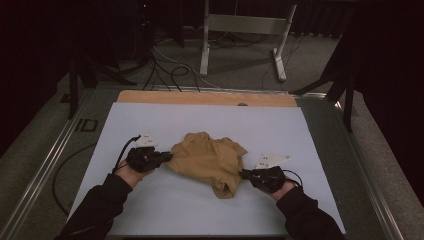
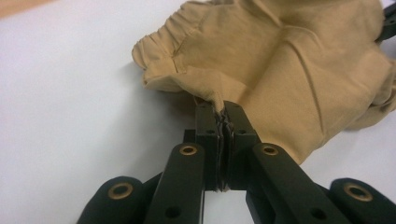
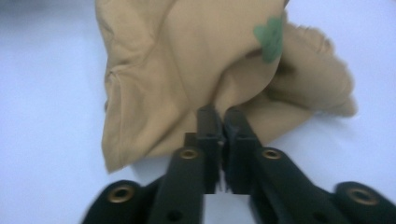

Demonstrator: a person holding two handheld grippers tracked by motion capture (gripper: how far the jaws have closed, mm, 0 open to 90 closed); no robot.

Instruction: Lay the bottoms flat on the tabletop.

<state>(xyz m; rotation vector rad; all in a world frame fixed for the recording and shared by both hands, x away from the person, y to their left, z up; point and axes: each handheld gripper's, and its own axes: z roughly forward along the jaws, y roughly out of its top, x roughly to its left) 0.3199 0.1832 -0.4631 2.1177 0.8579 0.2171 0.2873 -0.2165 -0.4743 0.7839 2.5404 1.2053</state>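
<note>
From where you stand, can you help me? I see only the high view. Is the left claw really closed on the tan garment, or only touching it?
Observer: Closed on it. In the left gripper view the left claw pinches a fold of the tan garment between its jaws.
Operator: And the right claw?
Observer: In the right gripper view the right claw has its jaws together at the cloth edge; whether cloth is between them I cannot tell.
Operator: Any mark on the cloth?
Observer: Yes, a green patch shows in the right gripper view.
</note>
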